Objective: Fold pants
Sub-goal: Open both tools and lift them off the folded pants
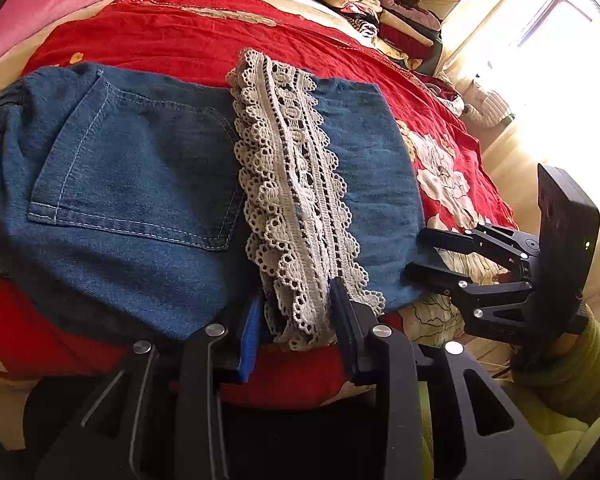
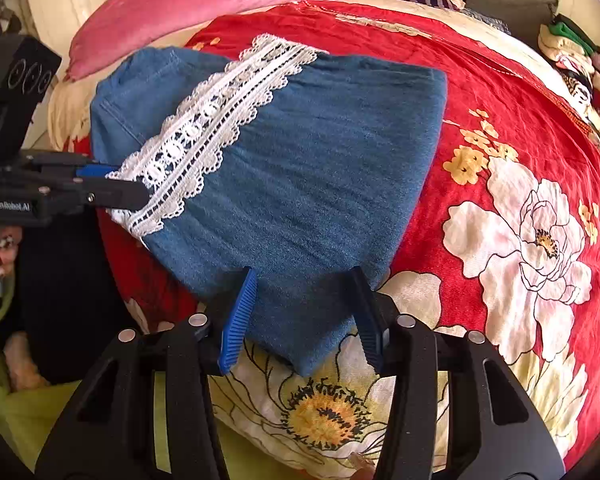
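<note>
folded blue pants [image 1: 140, 184] on the bed's red flowery cover [image 1: 188, 40], left gripper [image 1: 296, 320] clamped on the white lace trim [image 1: 288, 184] at the near edge, right gripper [image 2: 304, 308] pinching the denim corner, underside of both grips hidden, clothes pile [image 1: 384, 20] at the back mostly blurry

The left gripper [image 1: 296, 320] points steeply down with its jaws part closed, while at its three o'clock the right gripper [image 2: 304, 304] tilts down likewise, jaws part closed, a green sleeve [image 1: 572, 364] showing behind it at the wrist.
</note>
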Demonstrator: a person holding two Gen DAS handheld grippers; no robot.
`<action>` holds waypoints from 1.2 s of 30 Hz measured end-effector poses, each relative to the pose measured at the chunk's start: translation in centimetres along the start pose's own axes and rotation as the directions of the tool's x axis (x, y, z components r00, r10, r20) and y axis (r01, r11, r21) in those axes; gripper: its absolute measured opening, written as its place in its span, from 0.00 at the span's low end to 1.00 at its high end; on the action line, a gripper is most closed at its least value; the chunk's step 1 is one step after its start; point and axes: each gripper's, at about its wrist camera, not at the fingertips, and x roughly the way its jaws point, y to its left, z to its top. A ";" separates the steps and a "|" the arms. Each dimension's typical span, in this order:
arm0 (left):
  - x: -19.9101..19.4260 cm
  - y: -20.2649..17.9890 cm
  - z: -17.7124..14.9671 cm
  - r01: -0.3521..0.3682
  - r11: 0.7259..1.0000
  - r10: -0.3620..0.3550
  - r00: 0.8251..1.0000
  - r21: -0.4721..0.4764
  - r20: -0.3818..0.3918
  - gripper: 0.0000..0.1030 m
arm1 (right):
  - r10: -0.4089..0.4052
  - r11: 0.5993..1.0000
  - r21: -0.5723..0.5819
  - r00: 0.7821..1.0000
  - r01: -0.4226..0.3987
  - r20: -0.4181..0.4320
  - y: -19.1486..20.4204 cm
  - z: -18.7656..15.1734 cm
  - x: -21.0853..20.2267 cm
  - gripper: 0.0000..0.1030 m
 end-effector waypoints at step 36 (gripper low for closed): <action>-7.8 1.9 0.3 -0.161 0.987 0.163 0.969 -0.025 0.184 0.92 | -0.079 0.996 0.064 0.981 0.068 0.175 -0.3 3.7 -4.8 0.90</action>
